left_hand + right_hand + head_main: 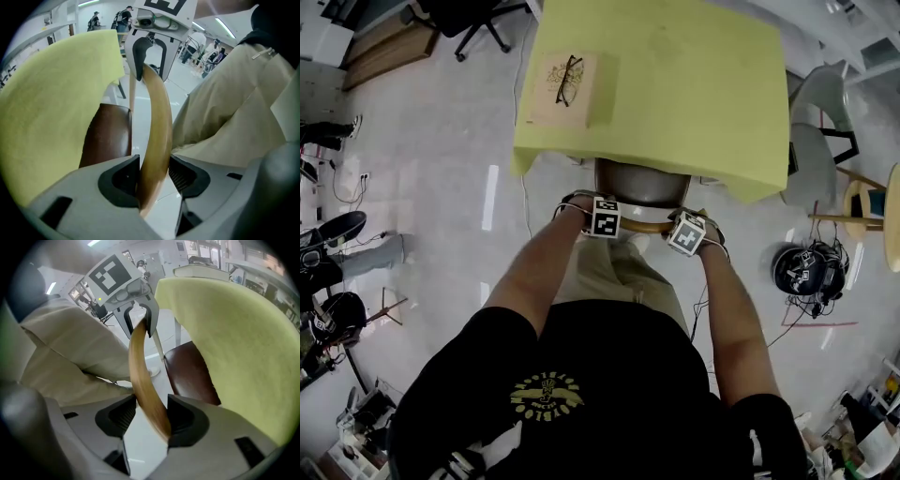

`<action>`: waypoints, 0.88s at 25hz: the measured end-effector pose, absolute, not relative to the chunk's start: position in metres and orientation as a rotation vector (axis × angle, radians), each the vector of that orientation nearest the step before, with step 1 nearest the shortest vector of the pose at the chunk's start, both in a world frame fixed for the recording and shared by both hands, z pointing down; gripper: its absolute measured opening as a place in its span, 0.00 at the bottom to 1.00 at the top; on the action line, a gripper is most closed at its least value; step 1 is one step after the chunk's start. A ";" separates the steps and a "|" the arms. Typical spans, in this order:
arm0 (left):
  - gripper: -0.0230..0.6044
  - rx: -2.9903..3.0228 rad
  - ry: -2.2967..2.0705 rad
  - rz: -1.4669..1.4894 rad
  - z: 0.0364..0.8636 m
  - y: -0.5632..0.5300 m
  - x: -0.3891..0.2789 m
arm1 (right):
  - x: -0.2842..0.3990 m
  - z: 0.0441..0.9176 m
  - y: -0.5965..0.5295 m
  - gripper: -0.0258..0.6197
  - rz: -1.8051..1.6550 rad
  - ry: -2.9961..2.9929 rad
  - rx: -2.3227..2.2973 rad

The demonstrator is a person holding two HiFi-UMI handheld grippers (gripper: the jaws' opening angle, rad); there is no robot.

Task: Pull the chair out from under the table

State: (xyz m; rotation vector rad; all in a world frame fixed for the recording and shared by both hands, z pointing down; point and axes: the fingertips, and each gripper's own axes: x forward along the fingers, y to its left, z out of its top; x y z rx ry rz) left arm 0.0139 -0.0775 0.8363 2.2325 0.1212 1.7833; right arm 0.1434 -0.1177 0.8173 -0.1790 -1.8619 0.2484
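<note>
Forearms [539,272] are filling the near head view, setting left gripper [598,214] and right gripper [689,232] on the back rail [645,227]. The chair [642,183] is sitting mostly under the table [675,94].

Left gripper view: pads are clamping that rail. Right gripper view: jaws are pinching it likewise.

Grasp step, I judge. Next is calling for an even pull nearward. Yellow cloth [51,117] is hiding the chair legs.

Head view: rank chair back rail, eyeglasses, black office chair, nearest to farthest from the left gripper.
1. chair back rail: gripped in the jaws of the left gripper, at the near edge of the yellow table.
2. eyeglasses: on the tan book on the table's left part, beyond the gripper.
3. black office chair: on the floor past the table's far left corner.
</note>
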 end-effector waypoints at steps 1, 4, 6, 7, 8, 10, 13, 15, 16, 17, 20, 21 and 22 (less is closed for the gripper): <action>0.33 2.232 0.115 1.772 0.836 -0.070 0.016 | 0.145 0.817 -0.111 0.36 0.251 -1.864 -0.181; 0.33 2.217 0.111 1.743 0.834 -0.049 0.020 | 0.147 0.816 -0.091 0.36 0.261 -1.866 -0.194; 0.33 2.198 0.126 1.723 0.834 -0.036 0.021 | 0.148 0.815 -0.080 0.36 0.269 -1.864 -0.202; 0.33 2.189 0.137 1.710 0.834 -0.030 0.021 | 0.148 0.815 -0.074 0.36 0.274 -1.862 -0.206; 0.33 2.181 0.148 1.697 0.833 -0.025 0.022 | 0.148 0.815 -0.069 0.36 0.277 -1.859 -0.208; 0.33 2.172 0.167 1.669 0.832 -0.014 0.022 | 0.149 0.816 -0.061 0.36 0.279 -1.855 -0.208; 0.33 2.172 0.180 1.646 0.830 -0.001 0.025 | 0.152 0.815 -0.048 0.36 0.281 -1.851 -0.212; 0.33 2.178 0.188 1.651 0.830 0.007 0.023 | 0.151 0.815 -0.039 0.36 0.289 -1.853 -0.213; 0.33 2.181 0.196 1.655 0.830 0.012 0.023 | 0.151 0.815 -0.033 0.36 0.296 -1.853 -0.215; 0.33 2.183 0.206 1.659 0.829 0.017 0.022 | 0.151 0.814 -0.026 0.36 0.305 -1.852 -0.217; 0.33 2.187 0.235 1.669 0.827 0.035 0.023 | 0.157 0.813 0.000 0.35 0.355 -1.828 -0.208; 0.33 2.190 0.242 1.674 0.826 0.041 0.022 | 0.158 0.813 0.007 0.35 0.365 -1.826 -0.198; 0.33 2.192 0.251 1.678 0.826 0.047 0.021 | 0.155 0.813 0.013 0.35 0.367 -1.829 -0.189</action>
